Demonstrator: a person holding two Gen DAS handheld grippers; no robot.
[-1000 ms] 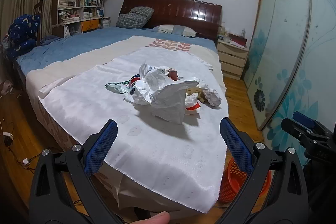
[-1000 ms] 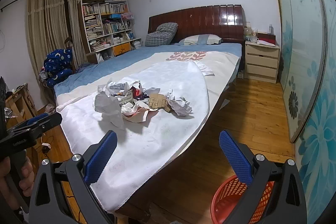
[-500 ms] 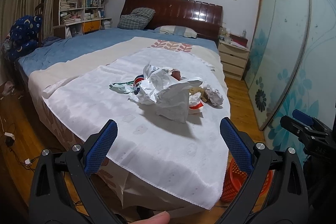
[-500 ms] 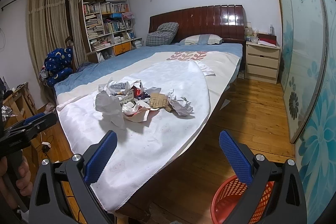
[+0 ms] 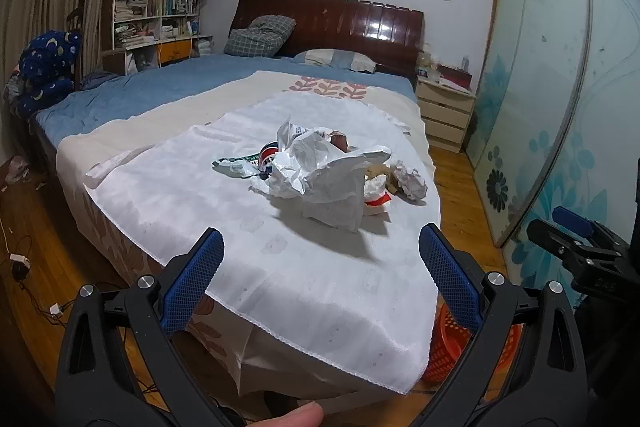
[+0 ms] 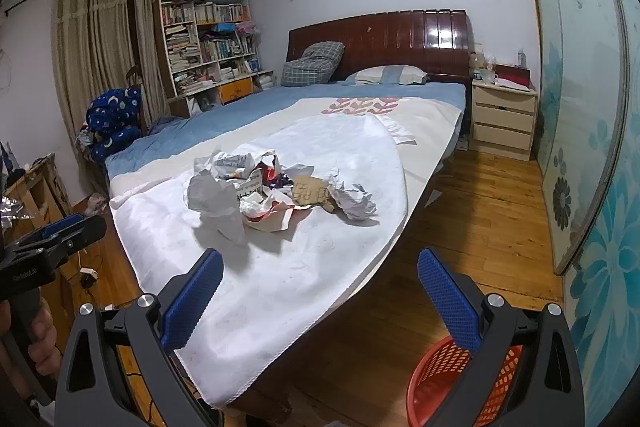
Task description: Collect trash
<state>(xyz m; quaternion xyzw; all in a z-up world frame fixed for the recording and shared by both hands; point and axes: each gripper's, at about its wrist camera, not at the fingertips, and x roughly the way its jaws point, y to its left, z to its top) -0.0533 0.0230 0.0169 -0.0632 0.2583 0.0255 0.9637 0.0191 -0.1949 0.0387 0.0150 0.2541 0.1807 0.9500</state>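
Note:
A heap of trash (image 5: 320, 171) (image 6: 256, 187) lies on a white cloth (image 5: 280, 247) (image 6: 320, 259) spread over the bed: crumpled white paper, wrappers, a brown cardboard scrap (image 6: 306, 191) and a grey paper ball (image 5: 412, 181) (image 6: 356, 203). An orange mesh basket (image 6: 460, 379) (image 5: 448, 355) stands on the floor by the bed's near corner. My left gripper (image 5: 320, 283) hangs open short of the cloth's edge, nothing between its blue pads. My right gripper (image 6: 320, 291) is open too, over the bed's corner, with the basket beneath its right finger.
A dark wooden headboard (image 6: 380, 39) and pillows sit at the far end. A pale nightstand (image 6: 502, 117) stands right of the bed, sliding glass doors (image 5: 560, 107) along the right wall. Bookshelves (image 5: 160, 7) and curtains line the left. Cables (image 5: 20, 263) lie on the wooden floor.
Both grippers have drifted slightly; the trash heap sits a little farther right and higher in the left wrist view. Neither gripper's opening has changed.

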